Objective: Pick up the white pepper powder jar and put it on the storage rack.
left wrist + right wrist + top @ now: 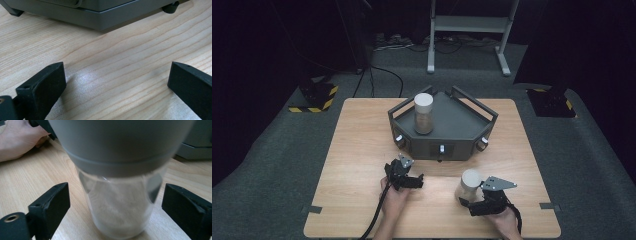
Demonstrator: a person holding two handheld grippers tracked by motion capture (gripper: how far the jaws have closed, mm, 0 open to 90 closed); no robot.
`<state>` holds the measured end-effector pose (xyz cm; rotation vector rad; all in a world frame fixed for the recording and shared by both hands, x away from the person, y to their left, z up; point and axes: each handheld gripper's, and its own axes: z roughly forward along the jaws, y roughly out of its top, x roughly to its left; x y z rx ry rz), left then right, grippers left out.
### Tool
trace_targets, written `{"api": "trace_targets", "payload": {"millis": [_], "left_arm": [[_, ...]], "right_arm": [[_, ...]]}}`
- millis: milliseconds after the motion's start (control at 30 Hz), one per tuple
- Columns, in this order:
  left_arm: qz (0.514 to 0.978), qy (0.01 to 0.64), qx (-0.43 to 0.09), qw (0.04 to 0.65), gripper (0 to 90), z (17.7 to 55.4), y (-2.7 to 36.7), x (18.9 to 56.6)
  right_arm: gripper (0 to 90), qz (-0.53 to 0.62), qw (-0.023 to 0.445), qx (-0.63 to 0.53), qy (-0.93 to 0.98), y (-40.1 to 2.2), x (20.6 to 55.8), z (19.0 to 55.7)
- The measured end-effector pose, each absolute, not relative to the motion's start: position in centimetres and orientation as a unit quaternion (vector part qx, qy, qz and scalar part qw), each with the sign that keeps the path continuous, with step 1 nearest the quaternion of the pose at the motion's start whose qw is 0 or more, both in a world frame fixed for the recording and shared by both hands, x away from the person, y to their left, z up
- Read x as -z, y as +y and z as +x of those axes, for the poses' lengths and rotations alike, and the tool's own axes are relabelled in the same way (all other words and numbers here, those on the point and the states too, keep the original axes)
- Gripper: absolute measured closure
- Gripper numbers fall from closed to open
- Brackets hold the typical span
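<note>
Standing upright on the wooden worktop [362,150], in front of the grey tray [462,125] and toward its right corner, the near jar [117,202] has a clear, smooth body under a wide grey lid [120,145] and some pale powder low inside. It looks stiff, fairly light and slippery, possibly breakable if tipped, so the best hold is on the straight clear wall just below the lid. The right tool [115,207] straddles that wall with its jaws apart on either side, not pressing it. The left tool [117,85] rests open and empty in front of the tray's left half. A second jar [423,114] stands inside the tray. Beyond the tray lie grey carpet [272,165], cables and a metal stand [472,30] in a dark room.
</note>
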<state>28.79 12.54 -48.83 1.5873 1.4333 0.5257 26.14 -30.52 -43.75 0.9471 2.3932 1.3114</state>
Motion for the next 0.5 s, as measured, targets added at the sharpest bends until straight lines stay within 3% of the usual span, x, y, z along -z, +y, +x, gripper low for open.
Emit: {"api": "trace_targets", "payload": {"millis": [500], "left_arm": [[0.637,0.582,-0.213,0.458,1.6,28.76,12.46,48.98]], "right_arm": [[19.0,0.323,0.143,-0.464,0.812,-29.57,43.99,26.12]]}}
